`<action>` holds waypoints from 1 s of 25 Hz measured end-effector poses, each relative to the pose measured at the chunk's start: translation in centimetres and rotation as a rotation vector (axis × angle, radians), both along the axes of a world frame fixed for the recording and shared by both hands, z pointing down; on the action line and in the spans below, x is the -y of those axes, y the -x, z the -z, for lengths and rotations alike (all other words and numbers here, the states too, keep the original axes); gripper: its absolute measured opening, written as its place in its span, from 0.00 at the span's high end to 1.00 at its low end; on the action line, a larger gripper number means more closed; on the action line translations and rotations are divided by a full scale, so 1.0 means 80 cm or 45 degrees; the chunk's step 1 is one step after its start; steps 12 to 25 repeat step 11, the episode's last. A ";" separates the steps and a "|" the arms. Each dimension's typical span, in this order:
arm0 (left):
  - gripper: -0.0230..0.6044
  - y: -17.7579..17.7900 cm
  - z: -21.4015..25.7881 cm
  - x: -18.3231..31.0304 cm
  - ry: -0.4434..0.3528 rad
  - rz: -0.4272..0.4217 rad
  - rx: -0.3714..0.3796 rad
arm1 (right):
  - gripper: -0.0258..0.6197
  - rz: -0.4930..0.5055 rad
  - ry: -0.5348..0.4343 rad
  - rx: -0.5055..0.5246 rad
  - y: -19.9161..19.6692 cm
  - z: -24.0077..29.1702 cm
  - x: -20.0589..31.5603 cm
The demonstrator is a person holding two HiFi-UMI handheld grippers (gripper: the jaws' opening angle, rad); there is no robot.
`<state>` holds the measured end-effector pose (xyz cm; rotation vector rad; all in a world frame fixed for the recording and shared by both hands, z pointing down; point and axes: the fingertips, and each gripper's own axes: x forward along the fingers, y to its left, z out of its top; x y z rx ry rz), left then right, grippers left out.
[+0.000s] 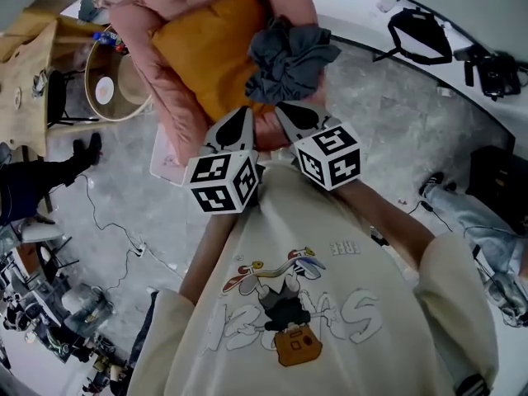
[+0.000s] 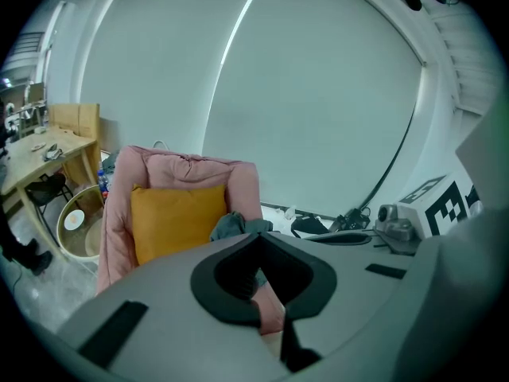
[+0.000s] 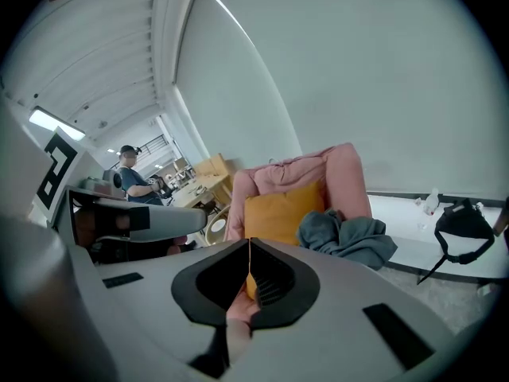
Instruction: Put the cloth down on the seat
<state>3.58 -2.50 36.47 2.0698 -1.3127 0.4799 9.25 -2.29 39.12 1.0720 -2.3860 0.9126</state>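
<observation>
On the seat of the pink armchair [image 1: 169, 97], the grey cloth [image 1: 290, 60] lies bunched in a loose heap. It rests against the front edge of the orange cushion [image 1: 210, 48] that leans on the chair's back, toward the side of the chair at the head view's right.

Both hand-held grippers are drawn in close to the person's chest, side by side, and their tips point at the chair. The left hand-held gripper [image 1: 241, 114] has its 2 jaws pressed together with nothing between them. In its own view the cloth [image 2: 235, 225] shows just above the closed tips, beyond them and not touching.

The right hand-held gripper [image 1: 285, 110] is likewise clenched and empty, its jaw faces meeting in a thin line [image 3: 249, 241]. From there the cloth [image 3: 350, 237] sits ahead and off to the right of the jaws, clear of them, with the cushion straight ahead.

From above, the cloth's near edge is just past both sets of tips.
</observation>
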 end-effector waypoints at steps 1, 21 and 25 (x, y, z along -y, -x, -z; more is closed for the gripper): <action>0.96 0.003 0.001 0.000 -0.001 0.010 -0.003 | 0.92 0.000 -0.004 -0.005 0.000 0.001 0.000; 0.96 0.021 0.002 -0.016 -0.017 0.053 -0.012 | 0.92 -0.074 0.003 -0.005 -0.006 -0.003 -0.006; 0.96 0.021 0.002 -0.016 -0.017 0.053 -0.012 | 0.92 -0.074 0.003 -0.005 -0.006 -0.003 -0.006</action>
